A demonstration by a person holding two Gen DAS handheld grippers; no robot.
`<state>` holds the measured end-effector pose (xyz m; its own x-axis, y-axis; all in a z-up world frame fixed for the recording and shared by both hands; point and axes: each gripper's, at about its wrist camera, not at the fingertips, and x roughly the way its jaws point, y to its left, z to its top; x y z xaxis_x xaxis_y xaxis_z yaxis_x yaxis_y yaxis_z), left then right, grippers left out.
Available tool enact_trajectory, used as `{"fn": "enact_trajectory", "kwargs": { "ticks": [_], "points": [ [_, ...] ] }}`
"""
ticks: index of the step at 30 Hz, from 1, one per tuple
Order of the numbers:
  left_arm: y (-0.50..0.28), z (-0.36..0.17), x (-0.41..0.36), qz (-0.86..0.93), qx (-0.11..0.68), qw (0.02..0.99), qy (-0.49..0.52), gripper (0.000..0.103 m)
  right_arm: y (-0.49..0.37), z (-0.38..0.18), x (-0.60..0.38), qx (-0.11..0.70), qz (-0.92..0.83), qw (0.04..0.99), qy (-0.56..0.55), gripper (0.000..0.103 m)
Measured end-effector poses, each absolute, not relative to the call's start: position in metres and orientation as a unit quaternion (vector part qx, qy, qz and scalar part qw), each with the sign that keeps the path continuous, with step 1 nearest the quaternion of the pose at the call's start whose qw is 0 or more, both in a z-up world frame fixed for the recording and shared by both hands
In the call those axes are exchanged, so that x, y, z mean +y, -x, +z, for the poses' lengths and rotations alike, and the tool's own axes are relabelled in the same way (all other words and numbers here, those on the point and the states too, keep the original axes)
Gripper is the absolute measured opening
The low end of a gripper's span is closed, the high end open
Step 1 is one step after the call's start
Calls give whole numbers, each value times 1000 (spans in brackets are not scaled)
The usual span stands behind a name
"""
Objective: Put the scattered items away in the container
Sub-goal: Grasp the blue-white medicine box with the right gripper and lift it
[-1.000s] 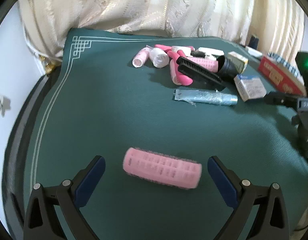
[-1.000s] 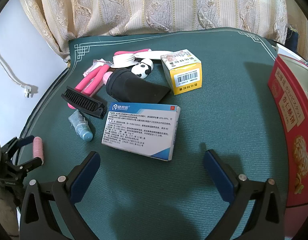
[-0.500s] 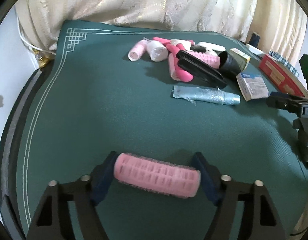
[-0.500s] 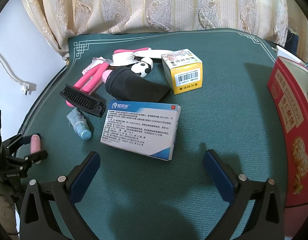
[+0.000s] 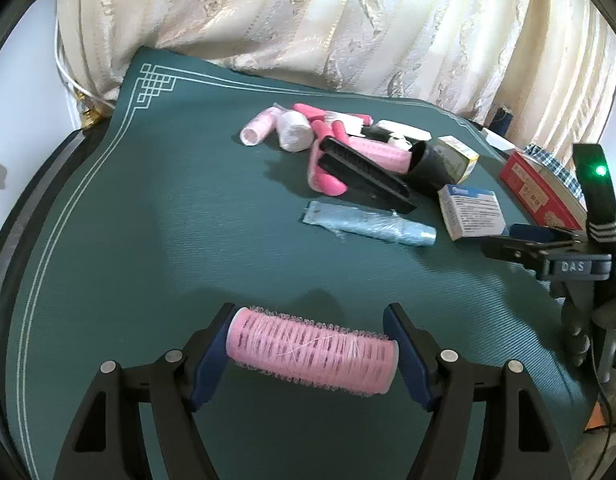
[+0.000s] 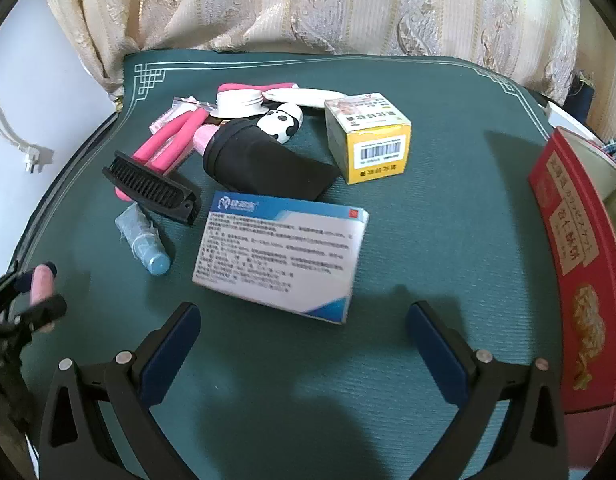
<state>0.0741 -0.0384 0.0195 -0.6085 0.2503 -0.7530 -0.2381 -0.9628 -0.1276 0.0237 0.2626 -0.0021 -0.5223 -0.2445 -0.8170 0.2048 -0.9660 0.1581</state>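
Fingers of the left gripper (image 5: pixel 311 354), wide apart a second ago, have closed on the ends of the pink hair roller (image 5: pixel 311 354), which now sits clamped crosswise over the counter (image 5: pixel 148 240) near its front edge. That makes it ready to carry to the red container (image 6: pixel 575 264) at the right edge. The right gripper (image 6: pixel 304 340) hangs released, empty, just short of the blue-and-white box (image 6: pixel 280 256).

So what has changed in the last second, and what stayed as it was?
The left gripper closed on the pink roller, which a second ago lay free on the mat between its open fingers; it now grips the roller by both ends. The right gripper stayed open, holding nothing, near the blue-and-white box. The pile and the red container did not move.
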Motion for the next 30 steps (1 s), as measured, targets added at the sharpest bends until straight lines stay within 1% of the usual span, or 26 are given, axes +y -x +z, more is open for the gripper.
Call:
{"fn": "enact_trajectory", "kwargs": {
  "ticks": [4,9,10,11,12,19,23,30],
  "points": [
    [-74,19,-35,897,-3,138,419,75,-14,1,258,-47,-871,118,-474,103],
    [-74,17,-40,896,-15,137,422,75,-4,0,241,-14,-879,84,-470,103],
    [-73,17,-41,896,-17,137,422,75,-3,-3,239,-7,-880,77,-469,99],
    [-73,17,-42,896,-18,136,422,75,-3,-3,237,-2,-881,73,-468,92],
    [-73,17,-42,896,-19,135,422,75,-5,-3,236,4,-885,68,-460,90],
    [-71,18,-36,894,-27,136,426,75,-16,5,251,-32,-898,81,-430,90],
    [-70,21,-25,893,-34,144,425,75,-21,11,258,-39,-900,85,-425,90],
    [-69,32,14,894,0,162,418,75,-38,18,274,-44,-904,96,-413,90]
  ]
}}
